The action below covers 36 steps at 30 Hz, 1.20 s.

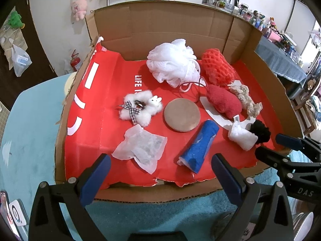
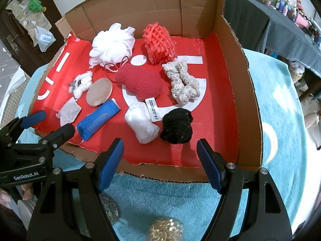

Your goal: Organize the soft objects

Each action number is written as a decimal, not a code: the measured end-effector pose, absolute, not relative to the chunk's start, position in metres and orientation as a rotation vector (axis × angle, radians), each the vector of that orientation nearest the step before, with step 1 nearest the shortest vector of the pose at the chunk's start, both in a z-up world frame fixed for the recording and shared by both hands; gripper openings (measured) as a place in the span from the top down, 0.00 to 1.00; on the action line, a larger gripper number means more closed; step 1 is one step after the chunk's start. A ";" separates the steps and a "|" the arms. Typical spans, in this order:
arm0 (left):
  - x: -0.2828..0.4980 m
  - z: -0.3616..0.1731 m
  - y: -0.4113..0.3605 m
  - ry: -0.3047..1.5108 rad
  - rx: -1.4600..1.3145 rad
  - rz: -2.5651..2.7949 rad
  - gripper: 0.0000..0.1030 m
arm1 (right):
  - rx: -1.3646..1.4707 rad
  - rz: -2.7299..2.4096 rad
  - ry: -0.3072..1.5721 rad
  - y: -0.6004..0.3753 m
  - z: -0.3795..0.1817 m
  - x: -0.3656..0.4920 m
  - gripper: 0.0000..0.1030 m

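While both grippers hover at the box's near edge, jaws open and empty | left gripper faces tissue and blue roll | right gripper faces white wad touching black ball | loofah, red net by back wall | pad, red plush mid-box.

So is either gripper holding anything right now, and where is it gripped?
Nothing is held. The left gripper and right gripper both stand open at the near edge of the cardboard box, short of the soft things.
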<state>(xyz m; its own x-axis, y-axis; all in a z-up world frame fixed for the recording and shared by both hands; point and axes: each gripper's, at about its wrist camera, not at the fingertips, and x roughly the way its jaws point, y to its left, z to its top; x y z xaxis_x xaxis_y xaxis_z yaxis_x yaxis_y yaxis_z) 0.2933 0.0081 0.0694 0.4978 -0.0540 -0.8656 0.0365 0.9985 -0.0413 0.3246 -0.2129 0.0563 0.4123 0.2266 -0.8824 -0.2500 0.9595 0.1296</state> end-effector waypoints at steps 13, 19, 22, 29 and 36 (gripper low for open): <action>0.293 0.070 0.008 1.043 -0.022 -0.055 0.01 | -0.042 0.292 1.092 -0.211 0.057 0.323 0.28; 0.293 0.070 0.008 1.043 -0.022 -0.053 0.01 | -0.045 0.291 1.091 -0.210 0.057 0.323 0.28; 0.293 0.070 0.008 1.045 -0.022 -0.053 0.01 | -0.046 0.289 1.090 -0.210 0.057 0.323 0.28; 0.293 0.070 0.008 1.044 -0.022 -0.053 0.01 | -0.050 0.290 1.087 -0.210 0.058 0.323 0.28; 0.293 0.070 0.007 1.045 -0.016 -0.053 0.01 | -0.050 0.289 1.086 -0.209 0.058 0.323 0.28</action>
<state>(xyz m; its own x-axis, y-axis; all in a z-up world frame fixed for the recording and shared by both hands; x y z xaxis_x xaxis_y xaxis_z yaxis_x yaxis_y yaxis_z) 0.2928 0.0072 0.0700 0.5011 -0.0519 -0.8638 0.0363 0.9986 -0.0390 0.3226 -0.2092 0.0578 0.4324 0.2073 -0.8775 -0.2558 0.9614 0.1011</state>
